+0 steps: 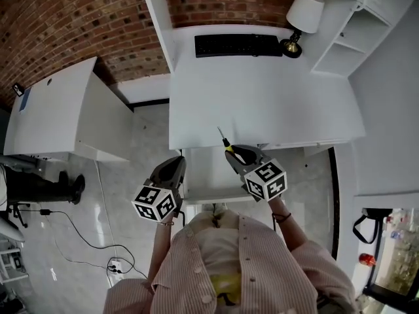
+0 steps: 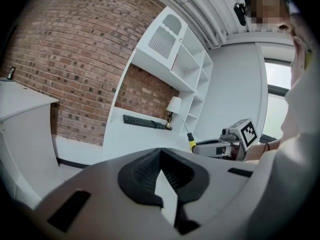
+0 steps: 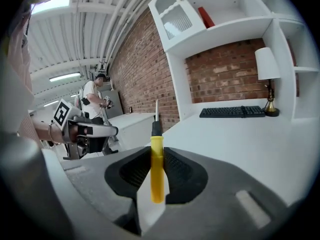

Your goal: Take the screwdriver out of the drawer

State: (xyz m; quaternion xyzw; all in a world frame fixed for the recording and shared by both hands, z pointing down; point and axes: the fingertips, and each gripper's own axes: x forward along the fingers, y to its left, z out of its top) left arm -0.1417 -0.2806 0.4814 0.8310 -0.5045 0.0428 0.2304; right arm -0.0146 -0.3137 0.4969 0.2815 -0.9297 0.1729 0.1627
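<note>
Screwdriver (image 3: 156, 154) sits clamped in the right claw (image 3: 156, 178), above the open drawer (image 1: 204, 193) at the tabletop's (image 1: 262, 97) six o'clock, so seemingly out. Left claw (image 2: 161, 170) is together, empty.

White bench (image 1: 262, 103) against a brick wall (image 1: 72, 18).
A black keyboard (image 1: 237, 45) and a white-shaded lamp (image 1: 302, 19) sit at its far edge.

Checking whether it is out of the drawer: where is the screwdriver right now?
The screwdriver is clamped by its yellow handle in the right gripper, just right of centre in the head view, above the drawer at the desk's front edge.
</note>
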